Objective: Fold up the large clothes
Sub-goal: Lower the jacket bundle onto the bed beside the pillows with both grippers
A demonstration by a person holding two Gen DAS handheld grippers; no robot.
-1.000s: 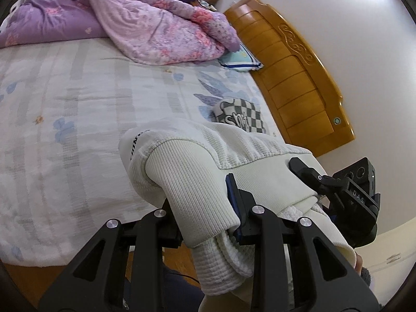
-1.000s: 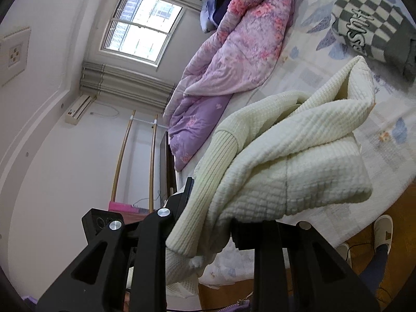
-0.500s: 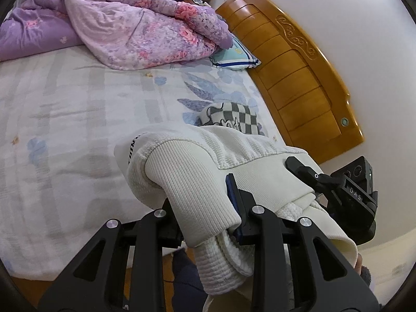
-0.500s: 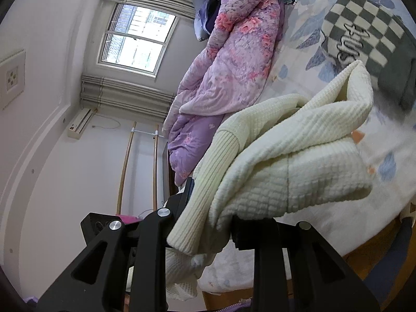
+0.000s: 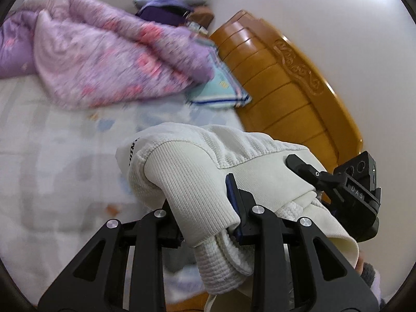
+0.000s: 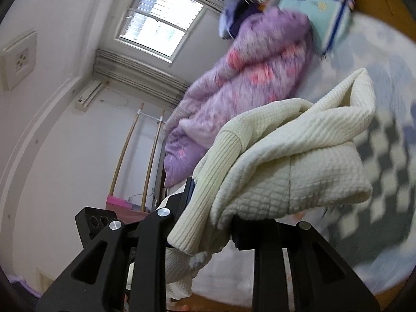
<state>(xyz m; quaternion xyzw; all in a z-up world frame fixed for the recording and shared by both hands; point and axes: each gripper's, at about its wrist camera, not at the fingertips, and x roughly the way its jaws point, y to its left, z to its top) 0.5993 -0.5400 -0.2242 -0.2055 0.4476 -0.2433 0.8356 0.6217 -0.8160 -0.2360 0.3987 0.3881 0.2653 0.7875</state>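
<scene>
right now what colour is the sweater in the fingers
Cream white sweater, clearest in the right wrist view.

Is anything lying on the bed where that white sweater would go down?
Partly. A checkered garment lies on the sheet just beyond the white sweater; the purple quilt sits farther back. The rest of the sheet looks free.

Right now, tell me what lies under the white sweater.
Under the white sweater, the bed sheet and a checkered garment show. Both grippers, left and right, clamp it; its folds cover whatever lies directly beneath.
</scene>
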